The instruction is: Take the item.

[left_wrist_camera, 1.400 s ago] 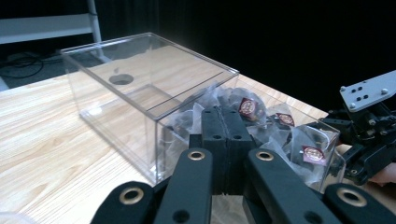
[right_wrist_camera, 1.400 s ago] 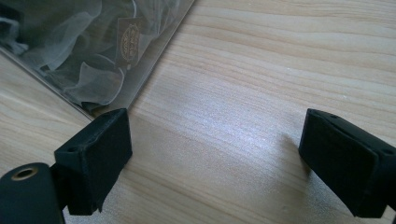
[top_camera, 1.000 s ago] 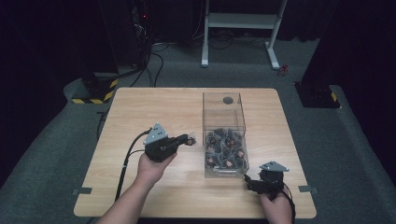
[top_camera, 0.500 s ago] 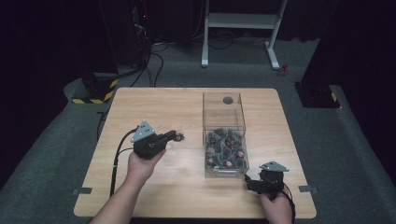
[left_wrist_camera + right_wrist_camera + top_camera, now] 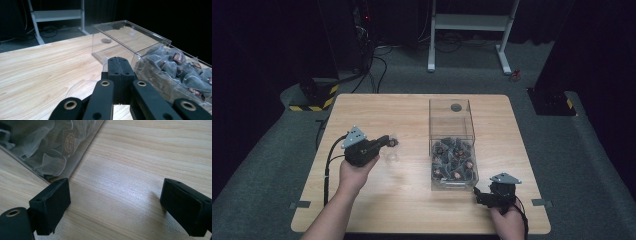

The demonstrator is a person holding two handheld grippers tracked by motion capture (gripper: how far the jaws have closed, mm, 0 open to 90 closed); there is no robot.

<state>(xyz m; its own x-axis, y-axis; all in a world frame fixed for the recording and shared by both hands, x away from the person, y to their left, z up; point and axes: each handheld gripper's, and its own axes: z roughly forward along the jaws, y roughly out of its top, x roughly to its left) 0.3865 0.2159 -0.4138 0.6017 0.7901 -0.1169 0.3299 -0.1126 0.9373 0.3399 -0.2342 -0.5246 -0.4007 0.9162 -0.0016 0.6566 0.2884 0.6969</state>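
Note:
A clear box stands right of the table's middle. Its near half holds several mesh tea bags with brown tags; its far half is empty, with a round hole. My left gripper hovers left of the box, jaws shut on the thin rim of what looks like a clear plastic cup hanging below them. My right gripper rests low by the box's near right corner, wide open over bare wood, nothing between its fingers.
The wooden table has bare room left of the box and along the front. Past the far edge are a white frame's legs, cables and a yellow-black striped base on the grey floor.
My left gripper has moved left across the table, away from the box, with the clear cup still in its jaws. The right gripper has stayed put.

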